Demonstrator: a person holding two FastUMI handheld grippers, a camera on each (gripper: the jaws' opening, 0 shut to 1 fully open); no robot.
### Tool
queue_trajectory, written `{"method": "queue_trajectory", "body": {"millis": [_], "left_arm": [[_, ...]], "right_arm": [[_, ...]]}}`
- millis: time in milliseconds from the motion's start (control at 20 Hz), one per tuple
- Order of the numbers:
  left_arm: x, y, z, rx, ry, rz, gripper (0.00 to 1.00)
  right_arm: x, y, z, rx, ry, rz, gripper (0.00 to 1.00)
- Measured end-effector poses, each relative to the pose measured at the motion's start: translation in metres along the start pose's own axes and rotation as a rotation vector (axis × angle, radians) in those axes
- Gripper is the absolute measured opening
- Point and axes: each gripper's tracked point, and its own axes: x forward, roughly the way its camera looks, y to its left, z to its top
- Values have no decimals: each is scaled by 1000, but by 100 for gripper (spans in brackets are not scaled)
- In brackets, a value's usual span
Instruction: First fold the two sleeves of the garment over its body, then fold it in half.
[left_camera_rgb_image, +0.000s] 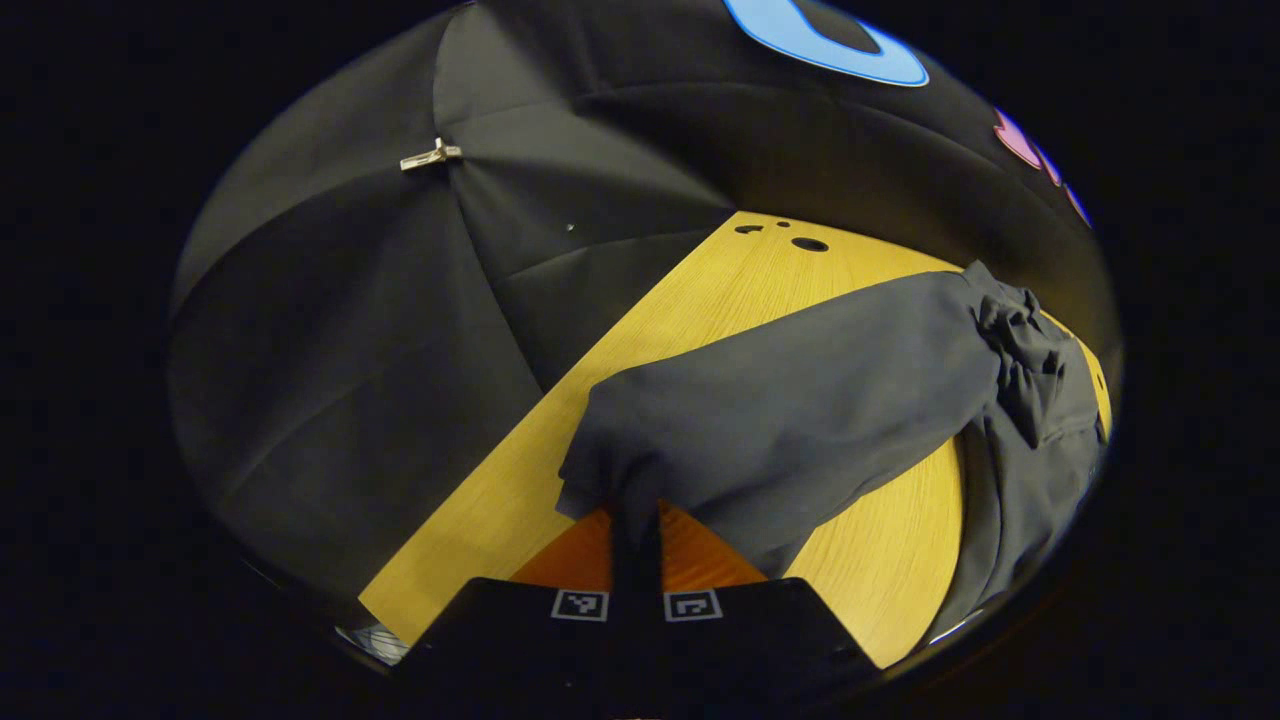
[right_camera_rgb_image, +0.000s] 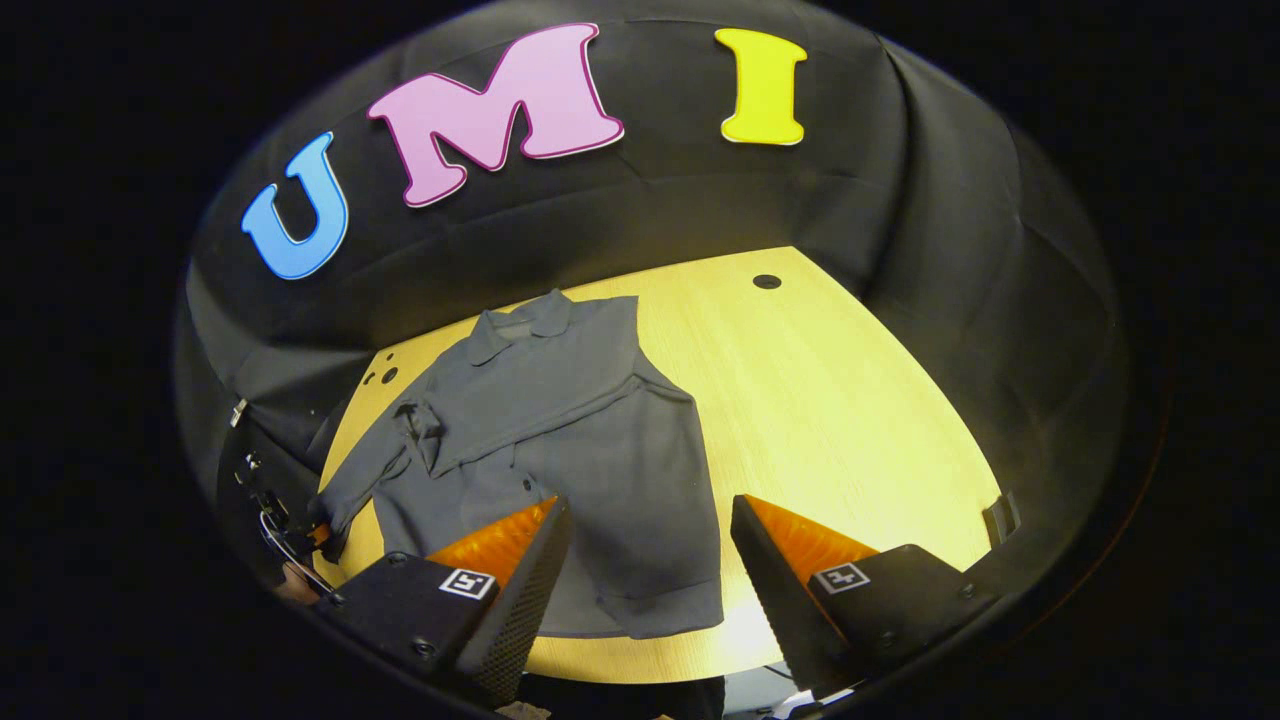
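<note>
Grey cloth, a collared long-sleeved garment (right_camera_rgb_image: 560, 450), lies flat on the yellow wooden table (right_camera_rgb_image: 850, 400), collar toward the black cloth wall and hem toward the near edge. One sleeve is already laid across the chest of the garment, its cuff ending left of the buttons. The other sleeve (left_camera_rgb_image: 790, 420) stretches out from the garment's left side toward the table's left edge, and the left gripper (left_camera_rgb_image: 637, 540) is closed on its cuff, both fingers pressed together on the fabric with the cloth bunched over their tips. In the right gripper view that gripper (right_camera_rgb_image: 300, 535) sits at the sleeve's end, just off the garment's lower left corner. Where the sleeve joins the garment's body the fabric is crumpled into folds (left_camera_rgb_image: 1020, 350).

The right gripper (right_camera_rgb_image: 650, 560) hangs above the garment's hem, its fingers spread well apart and gripping nothing. Beyond the garment's collar, three small dark holes (left_camera_rgb_image: 790, 235) mark the table's far left corner, and another round hole (right_camera_rgb_image: 767, 281) lies right of the collar. A metal clip (left_camera_rgb_image: 431, 156) pins the wall cloth left of the garment.
</note>
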Motion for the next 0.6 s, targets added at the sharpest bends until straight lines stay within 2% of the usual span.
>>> {"method": "queue_trajectory", "body": {"millis": [50,250,400,600], "left_arm": [[-5,-2,0,-19,23,-4,6],[-31,-21,40,-8,-55,-57,6],[-58,-38,75,-9,-88,-56,6],[-89,-98,131,-65,-167,-169,6]], "right_arm": [[4,2,3,12,-7,10,99],[17,3,2,31,9,42,99],[24,-2,-1,14,19,50,99],[29,-13,-3,7,32,58,99]]}}
